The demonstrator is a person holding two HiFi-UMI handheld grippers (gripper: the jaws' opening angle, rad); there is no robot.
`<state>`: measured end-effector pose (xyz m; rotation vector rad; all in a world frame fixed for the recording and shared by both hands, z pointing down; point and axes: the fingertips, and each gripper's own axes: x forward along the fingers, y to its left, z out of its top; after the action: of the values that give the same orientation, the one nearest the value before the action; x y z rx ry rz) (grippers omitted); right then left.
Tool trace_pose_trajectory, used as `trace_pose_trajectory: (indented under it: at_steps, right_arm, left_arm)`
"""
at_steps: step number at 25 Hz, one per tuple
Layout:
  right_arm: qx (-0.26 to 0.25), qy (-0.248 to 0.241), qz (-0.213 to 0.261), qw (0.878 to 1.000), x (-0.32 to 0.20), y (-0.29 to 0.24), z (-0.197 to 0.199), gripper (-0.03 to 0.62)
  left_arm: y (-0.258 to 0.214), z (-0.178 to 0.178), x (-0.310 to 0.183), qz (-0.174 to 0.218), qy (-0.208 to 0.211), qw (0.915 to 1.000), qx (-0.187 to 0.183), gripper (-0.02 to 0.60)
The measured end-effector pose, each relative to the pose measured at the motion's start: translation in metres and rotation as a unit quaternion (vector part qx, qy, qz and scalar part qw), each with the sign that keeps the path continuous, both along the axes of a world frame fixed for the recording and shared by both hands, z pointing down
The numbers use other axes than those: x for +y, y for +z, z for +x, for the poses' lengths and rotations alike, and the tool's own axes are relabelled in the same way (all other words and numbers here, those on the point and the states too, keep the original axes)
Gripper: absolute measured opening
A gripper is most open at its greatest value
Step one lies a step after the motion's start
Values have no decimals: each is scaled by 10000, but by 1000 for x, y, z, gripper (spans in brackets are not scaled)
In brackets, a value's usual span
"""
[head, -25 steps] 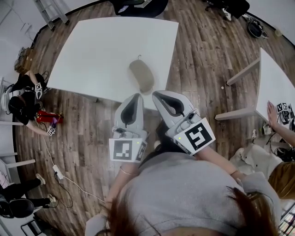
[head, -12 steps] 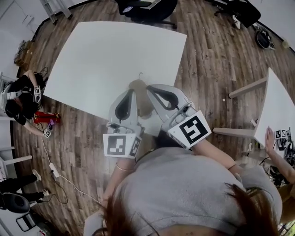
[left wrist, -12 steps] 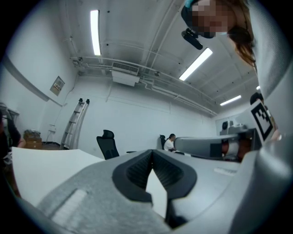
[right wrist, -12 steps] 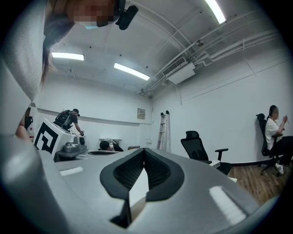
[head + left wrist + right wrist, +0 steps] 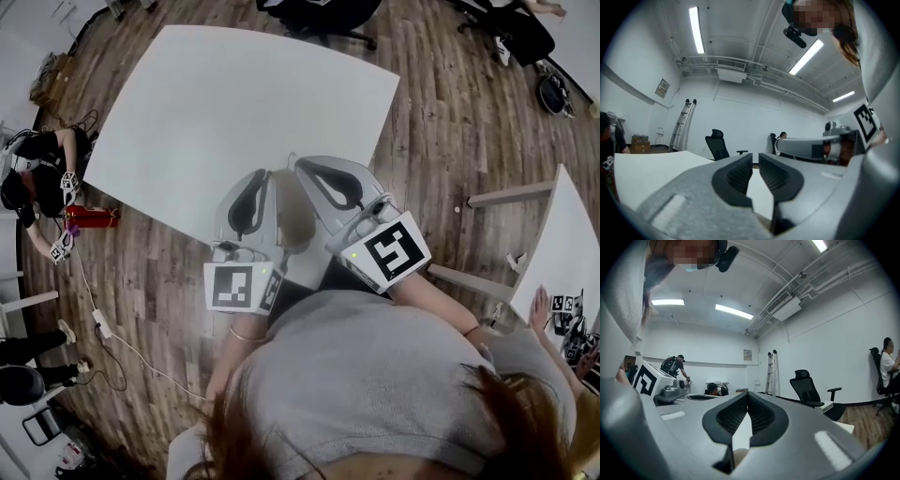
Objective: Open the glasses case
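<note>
The left gripper [image 5: 755, 157] has its jaws a tiny bit apart. They have just been opening, with nothing between them. The tan glasses case [image 5: 294, 223] lies near the edge of the white table [image 5: 206, 94], between both grippers. The right gripper [image 5: 747, 394] is squeezed tight and empty.

Matt table [image 5: 187, 112]; wood floor [image 5: 450, 112]; matt glasses case [image 5: 297, 225].
</note>
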<state>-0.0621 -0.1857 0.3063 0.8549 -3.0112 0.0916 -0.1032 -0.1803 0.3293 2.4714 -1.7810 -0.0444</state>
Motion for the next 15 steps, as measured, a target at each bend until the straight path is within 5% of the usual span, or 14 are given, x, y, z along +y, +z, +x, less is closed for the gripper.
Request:
trace_pose_trajectory:
  at_steps: [4,9,15]
  right_arm:
    - [-49,132,-61,9999,-11,-2,-11,5]
    - [38,195,-94,9998,-19,3,-13,5]
    - [16,156,-102,9998,-24,7,-11,5]
  left_arm:
    - [14,-15,-11,-357,27,9994,-8,99]
    - [49,-20,-19,-1044,-177,9944,15,255]
    - [113,-24,-10,-2226,-226,9719,733,310]
